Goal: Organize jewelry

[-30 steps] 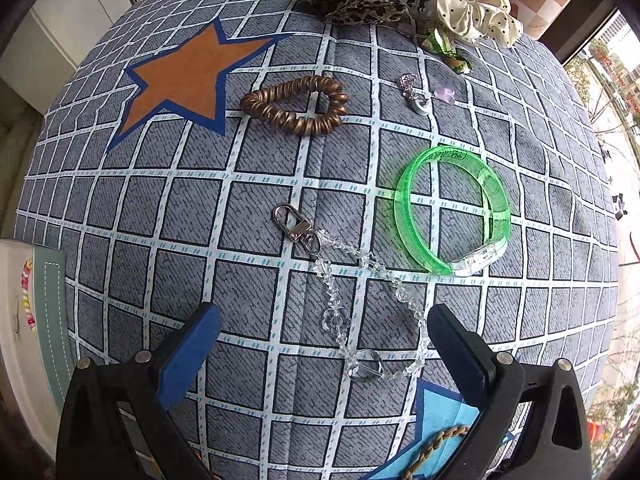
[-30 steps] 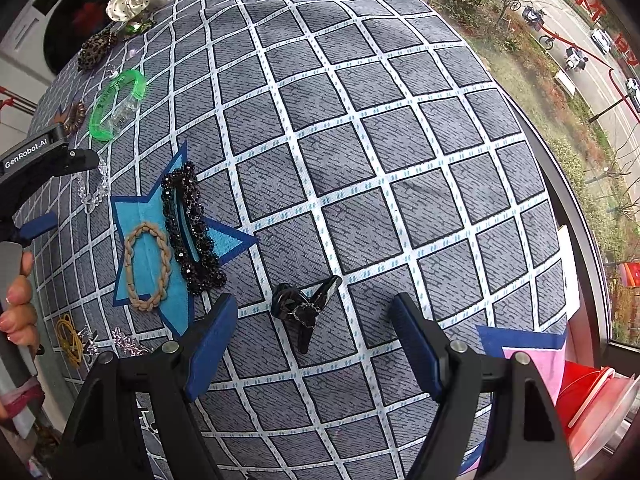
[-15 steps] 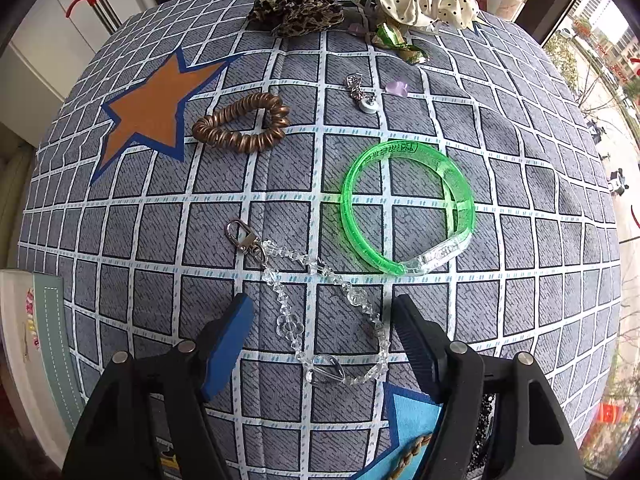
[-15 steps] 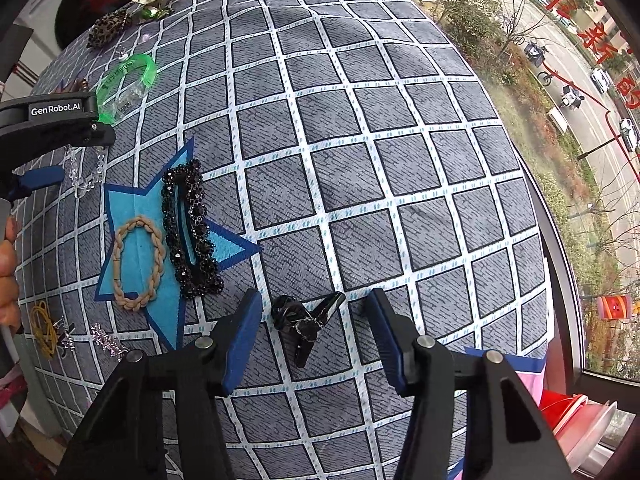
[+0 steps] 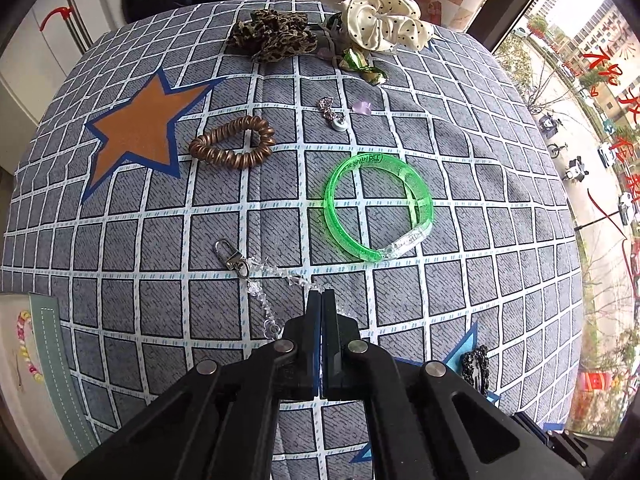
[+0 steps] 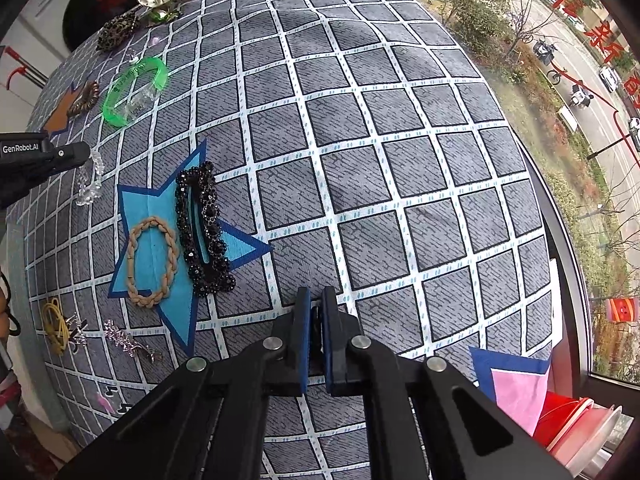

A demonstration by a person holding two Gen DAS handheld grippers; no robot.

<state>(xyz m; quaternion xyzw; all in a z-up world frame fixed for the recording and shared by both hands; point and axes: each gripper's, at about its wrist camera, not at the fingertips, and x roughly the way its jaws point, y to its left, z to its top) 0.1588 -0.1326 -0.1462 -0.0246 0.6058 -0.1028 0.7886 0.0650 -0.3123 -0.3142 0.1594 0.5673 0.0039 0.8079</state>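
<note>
In the left wrist view my left gripper is shut on a clear crystal bead chain, and its silver clasp still lies on the checked cloth. From the right wrist view the chain hangs from that gripper. My right gripper is shut on a small black claw clip, of which only a sliver shows between the blue pads. A light blue star patch left of it carries a tan braided ring and a black beaded hair clip.
A green bangle, a bronze spiral hair tie and an orange star patch lie beyond the left gripper. Two scrunchies sit at the far edge. A pink star patch is near right, a yellow tie near left.
Both grippers have gone from wide open to shut. The left one closed on the bead chain and rose, pulling it taut. The right one closed on the black claw clip.
</note>
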